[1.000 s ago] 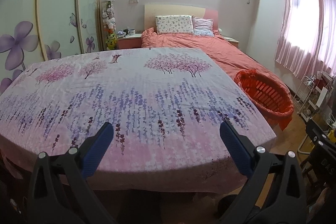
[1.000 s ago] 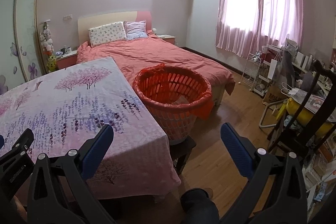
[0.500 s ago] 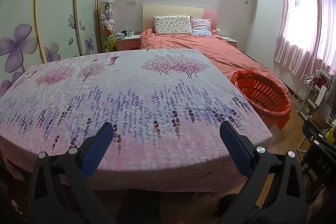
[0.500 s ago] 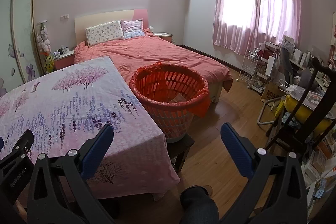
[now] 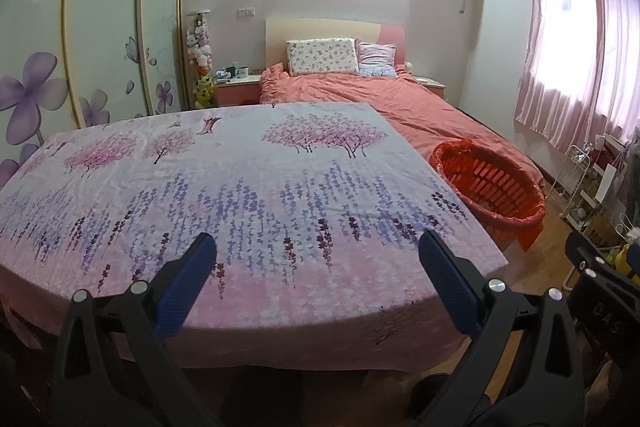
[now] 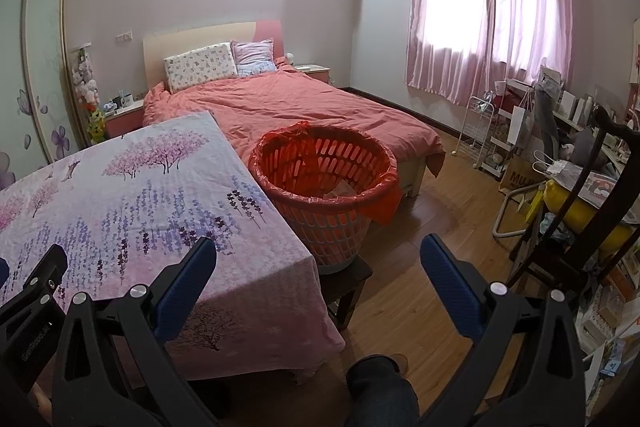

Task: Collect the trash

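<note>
Above tablecloth [image 5: 248, 179], left gripper [image 5: 318, 277] wide, empty.

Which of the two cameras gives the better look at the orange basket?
The right wrist view: the basket shows whole, rim to base, on a stool with something pale inside. The left wrist view catches it at the side, lower part hidden behind the table.
</note>
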Demonstrator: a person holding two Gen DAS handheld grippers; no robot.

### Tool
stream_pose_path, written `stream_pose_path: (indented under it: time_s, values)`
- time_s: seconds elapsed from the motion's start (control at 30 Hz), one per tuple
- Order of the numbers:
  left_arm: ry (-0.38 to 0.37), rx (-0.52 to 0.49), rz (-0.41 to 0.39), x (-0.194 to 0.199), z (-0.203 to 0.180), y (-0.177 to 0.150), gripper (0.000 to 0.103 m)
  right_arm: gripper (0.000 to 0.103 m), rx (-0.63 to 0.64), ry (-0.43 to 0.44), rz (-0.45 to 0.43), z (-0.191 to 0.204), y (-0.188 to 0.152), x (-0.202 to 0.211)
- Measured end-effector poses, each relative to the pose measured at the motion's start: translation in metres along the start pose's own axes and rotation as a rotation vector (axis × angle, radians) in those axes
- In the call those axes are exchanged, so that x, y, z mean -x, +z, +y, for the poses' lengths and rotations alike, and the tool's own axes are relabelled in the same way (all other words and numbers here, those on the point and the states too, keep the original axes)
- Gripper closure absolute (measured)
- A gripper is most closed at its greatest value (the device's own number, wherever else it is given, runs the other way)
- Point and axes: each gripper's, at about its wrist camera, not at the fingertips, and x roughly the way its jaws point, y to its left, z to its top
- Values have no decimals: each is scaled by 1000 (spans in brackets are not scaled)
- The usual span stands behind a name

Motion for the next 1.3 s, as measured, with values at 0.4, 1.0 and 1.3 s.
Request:
stream_pose_path:
  time_s: [0.4,1.0,1.3]
  values:
    - [0,-14,-31,8,-4,2,4,2,-5,3,-6,1,3,3]
    - [8,-21,-29,7,-2,1,4,2,-7,4,-6,1,3,3]
    - [9,-21,-31,7,-2,1,4,2,-8,4,-8,0,2,3]
